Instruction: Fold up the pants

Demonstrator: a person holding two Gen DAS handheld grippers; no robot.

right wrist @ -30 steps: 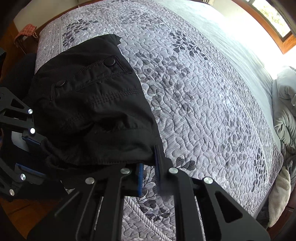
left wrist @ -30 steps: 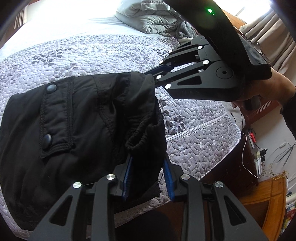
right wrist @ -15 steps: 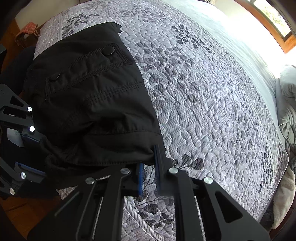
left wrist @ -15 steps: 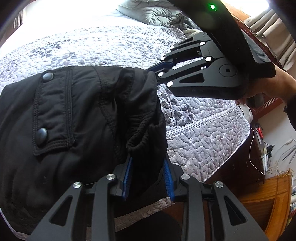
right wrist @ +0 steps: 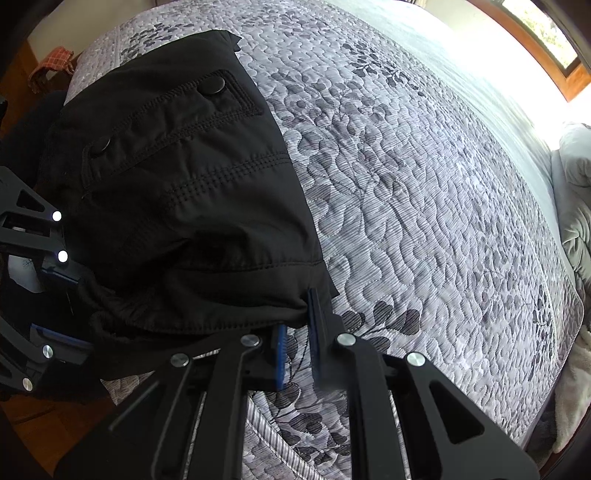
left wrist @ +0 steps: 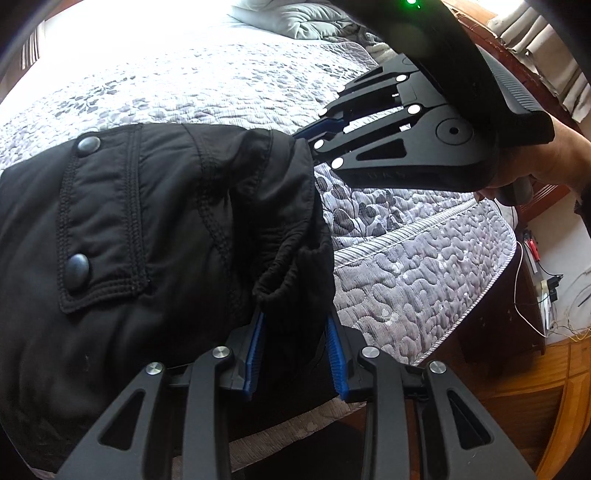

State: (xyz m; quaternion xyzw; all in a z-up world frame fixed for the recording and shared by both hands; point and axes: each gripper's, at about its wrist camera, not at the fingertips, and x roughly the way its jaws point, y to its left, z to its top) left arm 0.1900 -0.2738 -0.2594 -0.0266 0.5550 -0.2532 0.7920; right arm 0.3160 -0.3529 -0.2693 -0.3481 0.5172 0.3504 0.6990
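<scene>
A bed (right wrist: 424, 177) covered with a grey quilt printed with dark leaves fills both views, with a rumpled pale duvet (left wrist: 310, 22) at its far end and a wooden floor (left wrist: 535, 398) beyond the mattress edge. The black pants (left wrist: 155, 236) lie folded on the quilt near that edge, spread ahead of and to the left of both pairs of jaws, a snap-buttoned pocket flap (right wrist: 177, 110) facing up.

The left gripper (left wrist: 293, 328) has its blue-padded jaws clamped on a bunched, gathered hem of the pants, which fills the gap between the pads; the fabric rises directly from the jaws and spreads away to their left. The right gripper (right wrist: 297, 325) has its jaws drawn nearly together, pinching a thin corner of the pants at the fingertips, with bare quilt just to the right of them.

In the left wrist view the right gripper shows up and to the right of the left jaws, its tips at the far right corner of the pants, and a hand (left wrist: 546, 162) grips its handle. In the right wrist view the left gripper sits at the far left, partly hidden by dark cloth.
</scene>
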